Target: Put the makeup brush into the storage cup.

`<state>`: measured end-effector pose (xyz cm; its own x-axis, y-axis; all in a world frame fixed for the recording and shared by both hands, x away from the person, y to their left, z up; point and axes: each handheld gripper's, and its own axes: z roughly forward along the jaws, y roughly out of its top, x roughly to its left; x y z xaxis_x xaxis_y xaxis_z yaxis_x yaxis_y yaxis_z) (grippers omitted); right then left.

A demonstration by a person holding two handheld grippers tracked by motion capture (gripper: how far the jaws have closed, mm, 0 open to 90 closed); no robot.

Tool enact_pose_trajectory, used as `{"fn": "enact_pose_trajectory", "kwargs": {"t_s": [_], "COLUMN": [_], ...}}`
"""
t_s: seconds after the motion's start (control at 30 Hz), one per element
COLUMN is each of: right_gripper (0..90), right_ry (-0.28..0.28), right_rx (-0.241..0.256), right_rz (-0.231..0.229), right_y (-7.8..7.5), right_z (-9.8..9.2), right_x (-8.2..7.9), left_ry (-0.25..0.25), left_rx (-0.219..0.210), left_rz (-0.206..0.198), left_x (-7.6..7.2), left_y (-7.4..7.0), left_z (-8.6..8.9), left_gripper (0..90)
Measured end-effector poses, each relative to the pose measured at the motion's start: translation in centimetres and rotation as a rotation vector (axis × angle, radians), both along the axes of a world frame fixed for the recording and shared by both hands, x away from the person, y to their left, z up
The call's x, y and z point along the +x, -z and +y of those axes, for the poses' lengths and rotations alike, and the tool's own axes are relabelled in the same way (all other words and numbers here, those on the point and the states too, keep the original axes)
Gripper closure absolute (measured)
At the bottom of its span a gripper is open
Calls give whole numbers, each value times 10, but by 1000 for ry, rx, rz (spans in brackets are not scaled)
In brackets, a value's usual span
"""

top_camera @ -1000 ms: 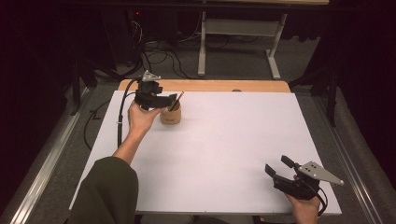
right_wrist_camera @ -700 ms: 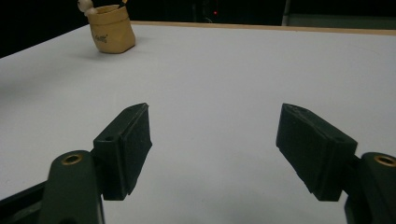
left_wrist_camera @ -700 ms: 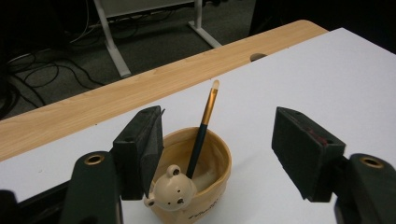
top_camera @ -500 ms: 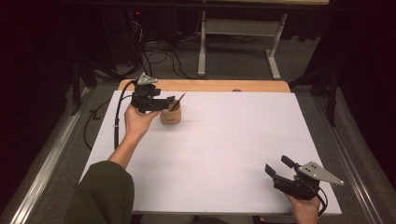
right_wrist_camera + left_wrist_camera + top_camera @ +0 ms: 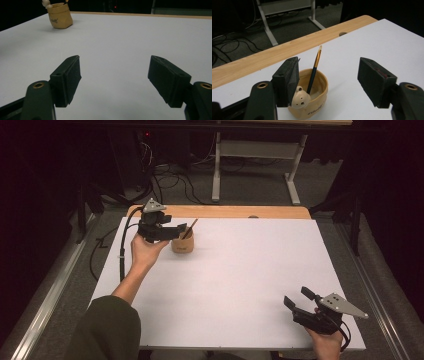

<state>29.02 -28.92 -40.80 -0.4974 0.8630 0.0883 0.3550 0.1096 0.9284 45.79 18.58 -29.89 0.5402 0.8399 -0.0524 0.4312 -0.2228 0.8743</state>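
My left gripper [image 5: 329,82] gapes empty | centre on paintbrush [image 5: 315,68] in bear cup [image 5: 310,100] | pinch handle, lift straight.

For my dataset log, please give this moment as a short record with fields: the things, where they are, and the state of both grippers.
surface: white table
cup: tan cup with bear figure, upright, far left
brush: paintbrush stands tilted in the cup
left gripper: open, above the cup, holds nothing
right gripper: open, near right corner, holds nothing
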Motion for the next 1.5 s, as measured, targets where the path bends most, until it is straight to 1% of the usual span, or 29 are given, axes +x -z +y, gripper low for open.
{"fn": "enact_pose_trajectory", "kwargs": {"t_s": [0.1, 0.17, 0.27, 0.3, 0.33, 0.5, 0.6, 0.63, 0.7, 0.73, 0.83, 1.07, 1.3, 1.37, 1.5], "right_gripper": [282, 281, 282, 282, 282, 281, 281, 282, 282, 282, 282, 282, 281, 281, 282], "right_ry": [2, 1, -1, -1, 0, -3, -1, 0, -4, -4, -5, -3, -4, -3, -2], "right_rx": [1, -2, -1, -2, -3, -5, -8, -8, -9, -8, -8, -8, -6, -8, -6], "right_rz": [4, 2, 1, 1, 0, 1, 2, 4, 1, 3, 1, 4, 5, 4, 5], "right_y": [0, 0, 0, 0, 0, 0, 0, 0, 1, 1, 1, 1, 1, 1, 1], "right_z": [0, 0, 0, 0, 0, 0, 1, 1, 1, 1, 1, 1, 1, 1, 0], "right_x": [0, 0, 0, 0, 0, 0, 0, 1, 1, 1, 1, 1, 1, 1, 1], "left_ry": [3, -1, -3, -1, -5, -6, -8, -7, -10, -10, -10, 1, 21, 26, 38], "left_rx": [7, -3, -5, 2, -5, -5, -15, -9, -17, -11, -12, 0, -3, 2, -12], "left_rz": [-1, -5, -4, -3, -4, -6, -7, -5, -6, -3, -3, -6, -24, -27, -31], "left_x": [-1, -2, -4, -4, -5, -7, -8, -8, -9, -10, -12, -16, -24, -26, -30], "left_y": [-1, -1, 0, 0, 0, -1, 0, 0, 0, 0, 1, 0, -2, -4, -5], "left_z": [2, 3, 5, 7, 7, 12, 13, 14, 15, 16, 16, 15, 13, 13, 12], "left_gripper": [342, 342, 342, 342, 341, 341, 340, 340, 338, 338, 336, 327, 324, 322, 316]}}
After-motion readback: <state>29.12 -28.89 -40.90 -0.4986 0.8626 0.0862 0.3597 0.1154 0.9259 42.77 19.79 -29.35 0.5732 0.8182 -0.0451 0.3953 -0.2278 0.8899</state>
